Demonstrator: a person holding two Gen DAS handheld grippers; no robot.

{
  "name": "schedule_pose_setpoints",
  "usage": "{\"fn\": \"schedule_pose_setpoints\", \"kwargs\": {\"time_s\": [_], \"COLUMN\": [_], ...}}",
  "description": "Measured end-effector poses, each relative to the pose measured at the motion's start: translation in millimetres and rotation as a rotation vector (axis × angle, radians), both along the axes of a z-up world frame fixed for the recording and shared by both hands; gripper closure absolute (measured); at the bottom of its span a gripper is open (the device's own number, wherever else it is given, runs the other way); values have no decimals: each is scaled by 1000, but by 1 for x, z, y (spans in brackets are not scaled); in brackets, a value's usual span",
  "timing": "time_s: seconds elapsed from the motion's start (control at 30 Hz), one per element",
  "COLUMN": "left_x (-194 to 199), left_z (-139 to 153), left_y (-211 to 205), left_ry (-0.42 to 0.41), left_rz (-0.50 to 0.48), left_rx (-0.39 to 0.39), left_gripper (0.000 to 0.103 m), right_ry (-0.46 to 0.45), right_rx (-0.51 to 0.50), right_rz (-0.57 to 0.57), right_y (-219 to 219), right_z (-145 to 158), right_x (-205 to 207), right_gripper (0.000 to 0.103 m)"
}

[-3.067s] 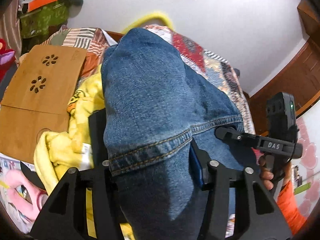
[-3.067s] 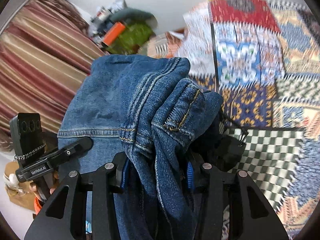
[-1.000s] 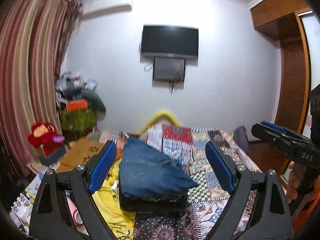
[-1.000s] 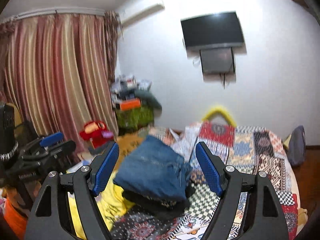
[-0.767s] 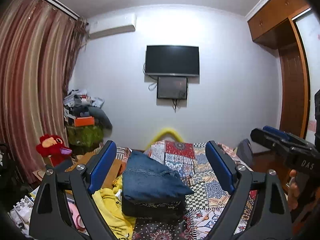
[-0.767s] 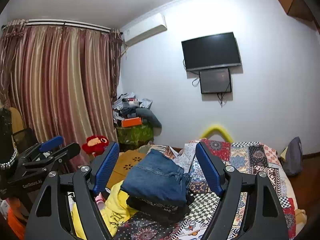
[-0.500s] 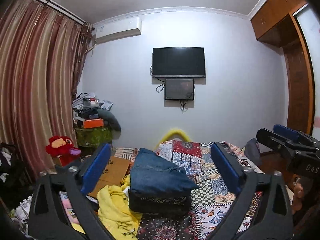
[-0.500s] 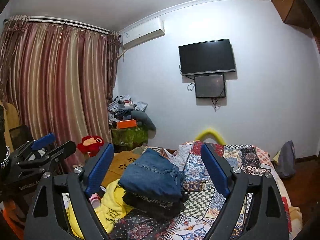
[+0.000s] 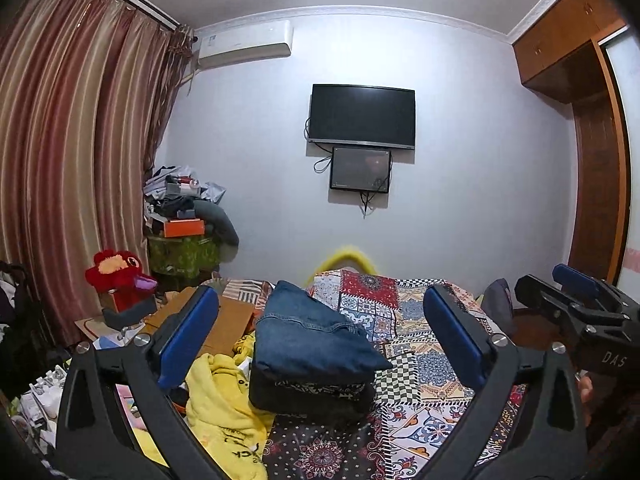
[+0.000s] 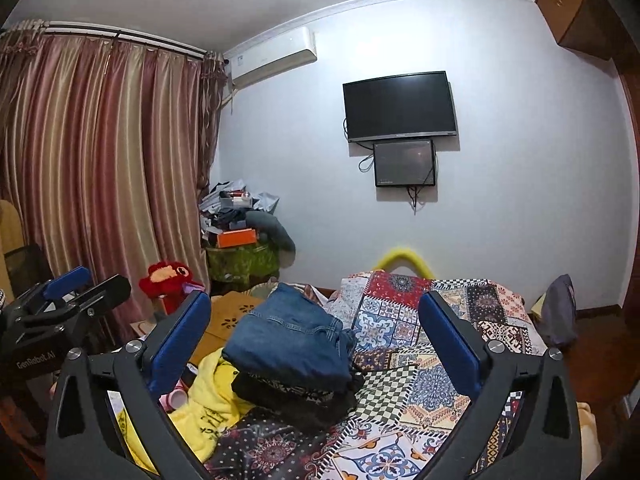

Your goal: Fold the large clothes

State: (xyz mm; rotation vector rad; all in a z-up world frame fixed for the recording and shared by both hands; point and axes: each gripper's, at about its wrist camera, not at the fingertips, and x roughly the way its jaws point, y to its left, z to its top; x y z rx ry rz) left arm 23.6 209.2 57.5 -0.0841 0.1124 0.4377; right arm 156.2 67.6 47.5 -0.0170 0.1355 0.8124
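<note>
1. A little while ago both grippers were pinching the blue jeans up close; now the folded jeans (image 9: 308,336) sit far off on the bed and both grippers are pulled back from them.
2. The left gripper (image 9: 320,344) has its two blue pads spread wide apart; nothing is between them but air; the jeans are seen well past them.
3. The right gripper (image 10: 316,344) is opening its jaws as wide as they go; nothing is held in them; the jeans (image 10: 290,344) are well beyond the tips.
4. The jeans lie folded on top of a dark folded cloth (image 9: 312,394); the two make a small stack near the left side of the bed.
5. The bed has a patchwork cover (image 9: 420,344) with many colours; it is bare to the right of the stack.
6. A yellow garment (image 9: 220,404) lies crumpled just to the left of the stack and touches it.
7. Further left is a brown board (image 10: 232,320) with flower-shaped holes; a red soft toy (image 9: 116,272) sits near the striped curtain (image 9: 72,160).
8. On the far wall hangs a black TV (image 9: 362,116); a smaller screen (image 9: 360,168) is just under it.
9. In the left view, the other gripper shows at the right edge; part of a hand (image 9: 585,390) is under it.
</note>
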Motion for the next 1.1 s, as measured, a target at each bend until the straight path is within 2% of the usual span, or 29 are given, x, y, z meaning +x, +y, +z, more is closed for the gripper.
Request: {"fn": "schedule_pose_setpoints", "kwargs": {"time_s": [1.1], "left_x": [10], "left_z": [-12], "left_y": [10], "left_ry": [37], "left_rz": [4], "left_rx": [-42], "left_gripper": [0], "right_ry": [32], "right_rx": [-24], "right_rz": [-4], "right_y": [-4], "right_z": [-4], "right_x": [1], "right_gripper": [0]}}
